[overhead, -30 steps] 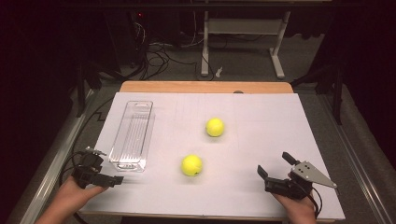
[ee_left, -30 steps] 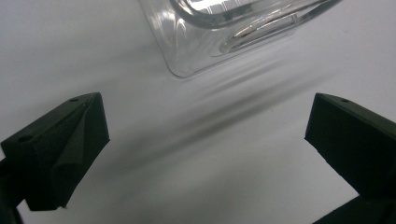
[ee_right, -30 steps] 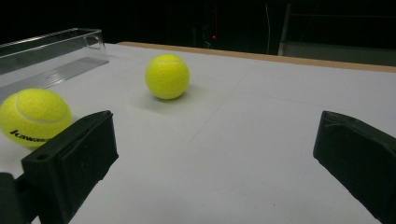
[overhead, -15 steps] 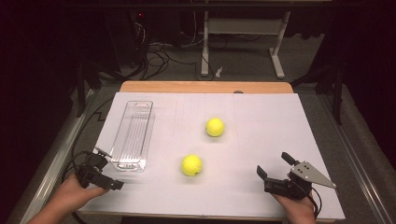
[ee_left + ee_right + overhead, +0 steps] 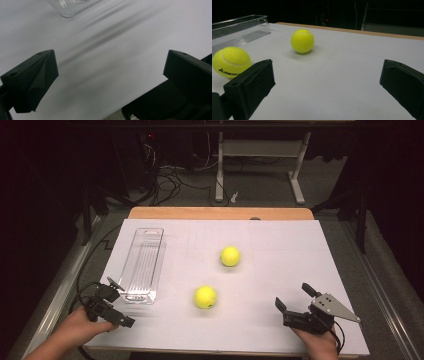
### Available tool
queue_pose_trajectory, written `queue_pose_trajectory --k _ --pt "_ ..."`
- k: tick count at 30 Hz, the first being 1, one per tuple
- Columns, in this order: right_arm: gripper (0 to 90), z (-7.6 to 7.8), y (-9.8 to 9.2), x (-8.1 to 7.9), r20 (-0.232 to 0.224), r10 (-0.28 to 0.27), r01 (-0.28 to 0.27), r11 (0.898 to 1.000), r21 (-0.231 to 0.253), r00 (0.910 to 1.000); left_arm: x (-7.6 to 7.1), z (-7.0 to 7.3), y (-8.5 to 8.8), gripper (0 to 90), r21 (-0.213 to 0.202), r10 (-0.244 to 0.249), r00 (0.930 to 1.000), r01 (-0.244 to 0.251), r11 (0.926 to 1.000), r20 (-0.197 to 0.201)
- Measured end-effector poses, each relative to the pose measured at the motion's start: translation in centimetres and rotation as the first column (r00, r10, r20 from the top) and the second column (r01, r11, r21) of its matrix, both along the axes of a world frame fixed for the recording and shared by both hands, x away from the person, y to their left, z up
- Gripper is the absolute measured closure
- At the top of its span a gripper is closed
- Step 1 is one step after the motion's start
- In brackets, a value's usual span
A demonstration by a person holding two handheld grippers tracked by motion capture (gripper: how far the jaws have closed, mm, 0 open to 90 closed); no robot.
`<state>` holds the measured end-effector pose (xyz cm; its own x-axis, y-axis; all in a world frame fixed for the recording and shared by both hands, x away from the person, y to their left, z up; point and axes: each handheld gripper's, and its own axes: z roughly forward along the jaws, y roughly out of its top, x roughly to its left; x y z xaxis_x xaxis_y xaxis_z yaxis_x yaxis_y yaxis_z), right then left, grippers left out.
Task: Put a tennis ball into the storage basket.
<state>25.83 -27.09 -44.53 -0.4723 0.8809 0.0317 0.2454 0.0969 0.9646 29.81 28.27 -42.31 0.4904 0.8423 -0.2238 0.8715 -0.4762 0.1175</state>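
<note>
Item: near tennis ball (image 5: 205, 297), sitting on the bench (image 5: 280, 250) between your hands. Your right hand-held gripper (image 5: 296, 304), jaws gaping, is pointing left toward it; your left hand-held gripper (image 5: 119, 303), also gaping, is hovering beside the clear tray (image 5: 142, 265).

near ball (image 5: 205, 297) well apart from clear tray (image 5: 143, 265); open gap between.

Two yellow tennis balls lie apart on the white table: near ball (image 5: 205, 297) at 6 o'clock, far ball (image 5: 230, 256) toward centre
</note>
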Motion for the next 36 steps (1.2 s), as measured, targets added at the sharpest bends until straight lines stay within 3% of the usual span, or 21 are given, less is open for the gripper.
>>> queue_pose_trajectory --k 5,17,25,32,36 --pt "0.3 0.0 0.1 0.0 0.001 0.002 -0.002 1.0 -0.002 1.0 0.0 -0.1 -0.5 0.7 0.006 -0.023 0.999 0.023 0.9997 -0.039" --pt "0.3 0.0 -0.1 0.0 0.001 0.0 0.0 1.0 0.002 1.0 -0.6 -0.9 -1.1 0.7 0.009 -0.044 0.9962 0.045 0.999 -0.076" --pt "0.3 0.0 0.0 0.0 0.001 0.003 -0.003 1.0 0.0 1.0 -0.7 -0.6 -1.8 0.7 -0.009 -0.056 0.9959 0.056 0.9984 -0.071" --pt "0.3 0.0 -0.1 0.0 0.002 -0.001 0.001 1.0 0.004 1.0 -0.9 -0.5 -3.5 0.7 -0.031 -0.097 0.993 0.095 0.995 -0.067" --pt "0.3 0.0 -0.1 0.0 0.001 -0.001 0.001 1.0 0.007 1.0 -1.0 -0.6 -5.2 0.7 -0.033 -0.142 0.9864 0.14 0.9896 -0.082"
